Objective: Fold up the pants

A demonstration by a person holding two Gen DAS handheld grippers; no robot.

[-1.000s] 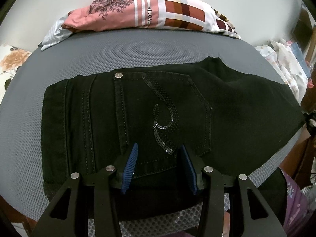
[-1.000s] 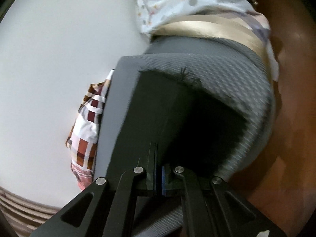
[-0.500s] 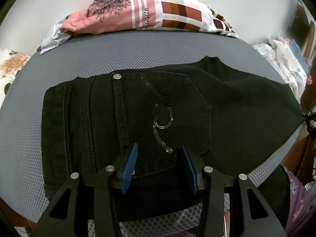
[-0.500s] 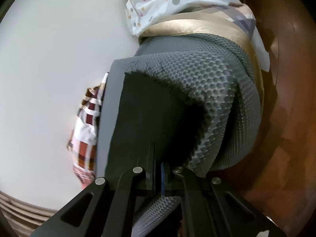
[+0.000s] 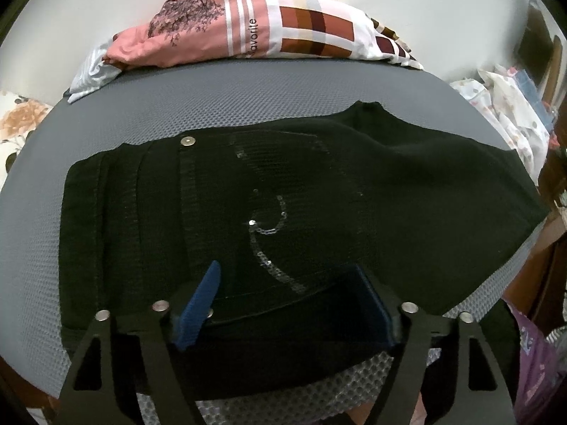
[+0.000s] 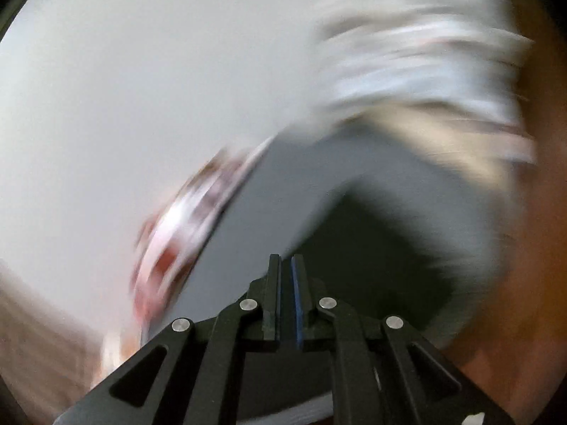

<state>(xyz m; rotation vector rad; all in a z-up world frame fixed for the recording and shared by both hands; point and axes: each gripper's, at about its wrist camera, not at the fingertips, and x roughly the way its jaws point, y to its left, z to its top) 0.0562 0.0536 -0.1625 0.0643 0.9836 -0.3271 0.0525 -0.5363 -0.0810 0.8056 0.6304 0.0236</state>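
Black pants (image 5: 319, 191) lie flat on the grey mesh bed (image 5: 248, 99), waistband at the left, a sequin-trimmed back pocket in the middle, the legs running off to the right. My left gripper (image 5: 287, 283) is open wide, its blue pads low over the near edge of the pants below the pocket. In the right wrist view everything is motion-blurred; a dark patch of the pants (image 6: 372, 248) shows ahead. My right gripper (image 6: 286, 262) has its jaws almost together with a thin gap, and nothing visible is between them.
A pink and brown checked pillow (image 5: 269, 32) lies at the far side of the bed against the white wall. Patterned white bedding (image 5: 503, 117) is piled at the right. A floral cushion (image 5: 21, 120) sits at the left. Brown floor (image 6: 524, 248) lies beyond the bed edge.
My left gripper's jaws have opened much wider over the same spot. My right gripper has swung fast away from the pants leg it was pinching; its view is now blurred.
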